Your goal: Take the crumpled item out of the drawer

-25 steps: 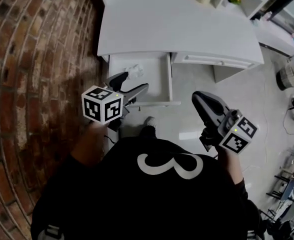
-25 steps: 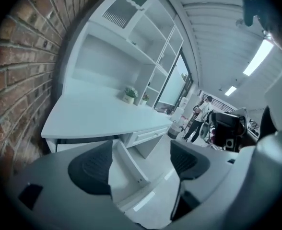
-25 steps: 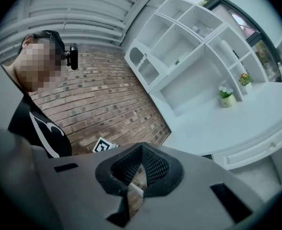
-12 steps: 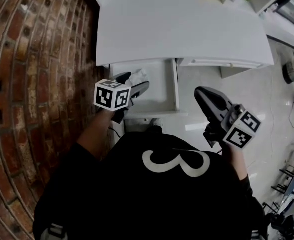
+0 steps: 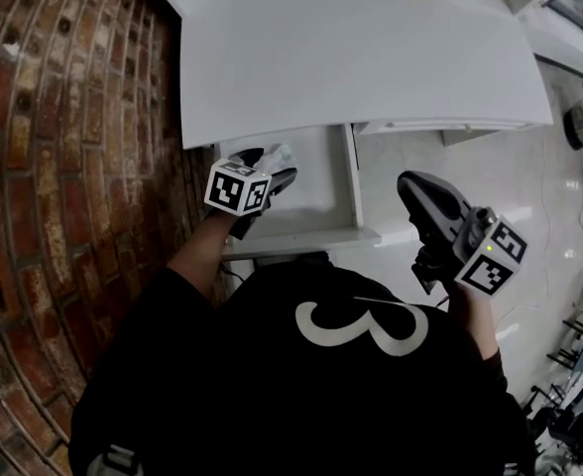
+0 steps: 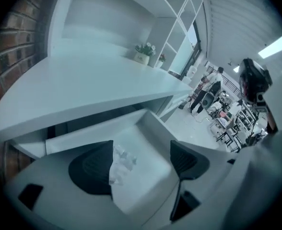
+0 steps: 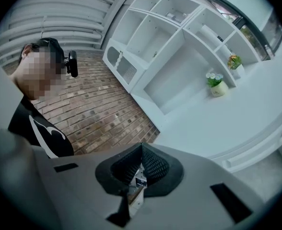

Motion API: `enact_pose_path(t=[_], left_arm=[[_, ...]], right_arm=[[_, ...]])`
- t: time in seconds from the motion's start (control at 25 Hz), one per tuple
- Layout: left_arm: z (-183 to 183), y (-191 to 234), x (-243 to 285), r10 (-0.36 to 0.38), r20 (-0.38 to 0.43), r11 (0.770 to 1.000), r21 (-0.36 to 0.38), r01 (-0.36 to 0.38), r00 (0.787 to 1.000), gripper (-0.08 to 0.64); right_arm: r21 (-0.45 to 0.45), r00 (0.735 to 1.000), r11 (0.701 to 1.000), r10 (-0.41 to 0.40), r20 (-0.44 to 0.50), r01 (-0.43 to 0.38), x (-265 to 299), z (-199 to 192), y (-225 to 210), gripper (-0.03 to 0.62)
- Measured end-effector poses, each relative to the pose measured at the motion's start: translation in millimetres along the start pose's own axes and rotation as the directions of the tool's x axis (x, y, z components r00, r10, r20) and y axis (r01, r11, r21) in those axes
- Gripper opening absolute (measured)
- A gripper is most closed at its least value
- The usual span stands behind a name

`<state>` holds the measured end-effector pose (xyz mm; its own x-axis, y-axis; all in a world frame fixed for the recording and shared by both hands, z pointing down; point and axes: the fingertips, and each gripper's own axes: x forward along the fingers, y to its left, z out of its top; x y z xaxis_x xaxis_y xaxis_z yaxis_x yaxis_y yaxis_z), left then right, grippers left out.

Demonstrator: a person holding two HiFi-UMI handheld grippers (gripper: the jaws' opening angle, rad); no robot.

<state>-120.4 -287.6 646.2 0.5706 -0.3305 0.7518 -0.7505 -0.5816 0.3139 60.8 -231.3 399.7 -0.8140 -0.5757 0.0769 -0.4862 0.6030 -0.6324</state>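
Pushing the left gripper (image 5: 269,164) deeper over the open drawer (image 5: 356,201) than a second ago, spreading its jaws wide right at the crumpled item (image 6: 121,163) lying at the drawer's back left, partly hiding behind one jaw. Hard telling whether touching it yet. Keeping the right gripper (image 7: 140,153) pressed together and empty, holding it out beside the drawer, apart from the tabletop (image 5: 351,58).

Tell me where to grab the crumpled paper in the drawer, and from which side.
Grip the paper across its puffed middle, coming from above through the open top of the drawer; its walls likely block a sideways approach. The left tongs are open over it, but the paper sits off toward one jaw, so centre first.
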Motion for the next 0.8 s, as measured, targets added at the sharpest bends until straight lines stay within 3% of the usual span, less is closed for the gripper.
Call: enact_pose_path(t=[0.56,0.8], left_arm=[[-72,39,71,0.059,-0.226,0.995,0.097,-0.038,0.972,0.362],[-89,53,84,0.097,-0.263,0.982,0.180,-0.050,0.960,0.362]], right_arm=[[0.054,0.994,0.993,-0.104,-0.014,0.104,-18,-15,-26,0.011],[0.078,0.991,0.988,-0.130,-0.018,0.131,-21,-22,-32,0.011]])
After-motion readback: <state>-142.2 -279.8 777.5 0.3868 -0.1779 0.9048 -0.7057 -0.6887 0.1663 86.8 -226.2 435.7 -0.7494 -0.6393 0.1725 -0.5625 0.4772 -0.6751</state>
